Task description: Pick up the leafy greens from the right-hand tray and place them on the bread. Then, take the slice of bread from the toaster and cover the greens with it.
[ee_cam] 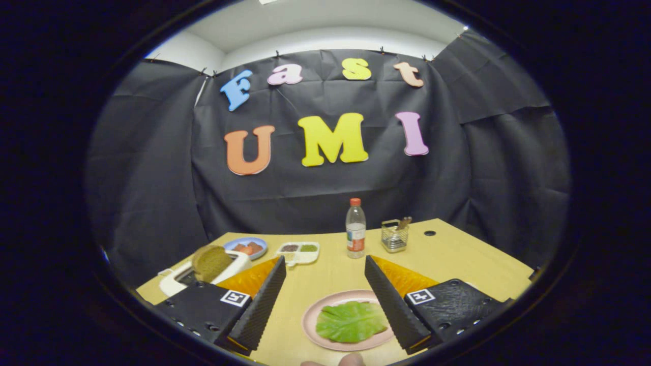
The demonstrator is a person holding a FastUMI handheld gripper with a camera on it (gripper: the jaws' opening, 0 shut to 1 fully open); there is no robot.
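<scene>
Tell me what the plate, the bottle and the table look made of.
Plate: pink, matte, likely plastic or ceramic. Bottle: clear plastic, see-through with a red cap. Table: pale wood-look top, smooth, probably laminate. The open claw hovers over the plate.

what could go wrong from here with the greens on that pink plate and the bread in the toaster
1. The leafy greens lie flat on the pink plate between the open gripper fingers; a pinch may slip off or drag the plate.
2. The bread slice leans out of the toaster beyond the left finger; a sideways swing could knock it.
3. The bottle stands ahead and could tip.
</scene>
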